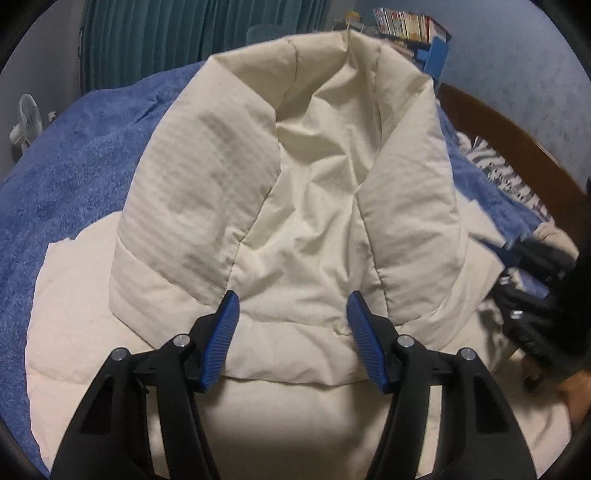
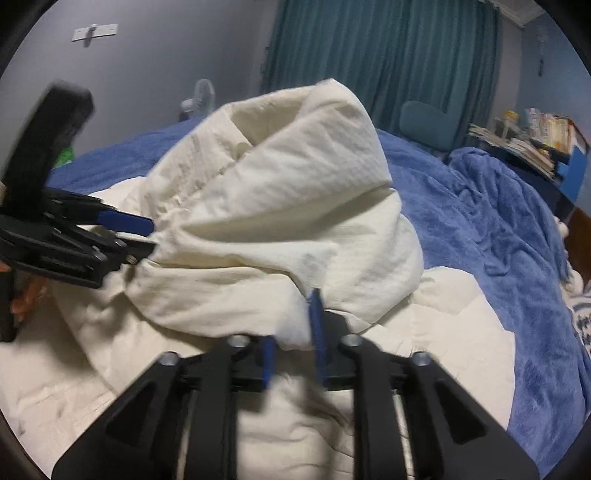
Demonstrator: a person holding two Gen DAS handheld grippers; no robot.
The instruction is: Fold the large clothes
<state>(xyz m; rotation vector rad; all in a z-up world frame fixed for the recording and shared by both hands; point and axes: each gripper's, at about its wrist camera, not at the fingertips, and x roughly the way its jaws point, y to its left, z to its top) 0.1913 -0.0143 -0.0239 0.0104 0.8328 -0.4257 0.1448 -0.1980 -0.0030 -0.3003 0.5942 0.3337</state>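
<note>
Left hand-held gripper (image 1: pixel 293 314), nearest the lens in the left wrist view: blue pads spread wide, released, nothing between them. The right wrist view shows the same tool side-on (image 2: pixel 146 236), its tips at the gathered edge of the hood; whether they touch the cloth I cannot tell

Hood (image 1: pixel 295 177) of the cream padded coat (image 1: pixel 92 332): stands propped up and open, its mouth facing the left tool, hem lying just beyond the open pads. Judgement: the hood is raised because it is being lifted from one side, so it can be turned down onto the coat body as a fold

Right hand-held gripper (image 2: pixel 293 328): blue pads drawn close together, pinching a lower fold of the hood (image 2: pixel 295 221); cloth bulges out between and above them. Frame is blurred here, but it reads as clenched on the hood. From the left view this tool (image 1: pixel 532 258) shows only as a dark smear to the right of the hood

Coat body: spread flat, on the camera side of the hood in both views, lying on the blue blanket (image 1: pixel 74 166) that covers the bed

Beyond the hood: teal curtain (image 2: pixel 388 66), a small fan (image 1: pixel 26 122) to the left, a stack of books (image 1: pixel 406 26) to the right, wooden bed frame (image 1: pixel 517 147) curving off right of the hood

Judgement: fold barely begun; sleeves not discernible
</note>
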